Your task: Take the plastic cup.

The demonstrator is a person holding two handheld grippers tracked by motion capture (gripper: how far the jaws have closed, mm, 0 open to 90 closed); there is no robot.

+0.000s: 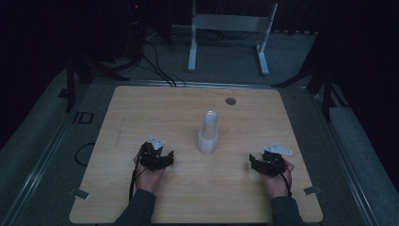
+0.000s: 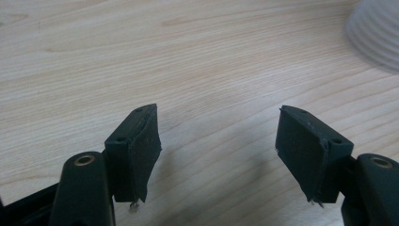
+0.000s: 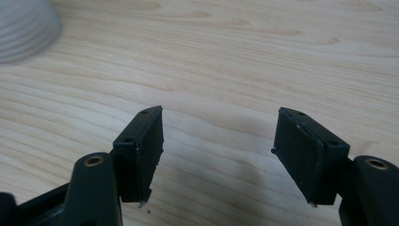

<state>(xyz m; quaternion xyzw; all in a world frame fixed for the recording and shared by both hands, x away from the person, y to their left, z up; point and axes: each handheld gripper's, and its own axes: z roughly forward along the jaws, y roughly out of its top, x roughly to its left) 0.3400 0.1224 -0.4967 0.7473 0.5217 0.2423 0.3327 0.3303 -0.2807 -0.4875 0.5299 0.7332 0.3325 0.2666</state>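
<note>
While both hands are resting on the wooden surface [image 1: 141, 113], the left gripper [image 2: 217, 141] and right gripper [image 3: 217, 141] are gaping released, grasping nothing. The white stack of cups [image 1: 208, 132] is standing upright between them, slightly ahead of each and well apart.

surface [image 1: 141, 113] showing light wood, wavy grain lines running across. stack of cups [image 1: 208, 132] looking white, ribbed rings at base. left hand-held gripper [image 1: 163, 159] and right hand-held gripper [image 1: 258, 162] both wearing black, grey plate on top. floor sitting grey.
</note>
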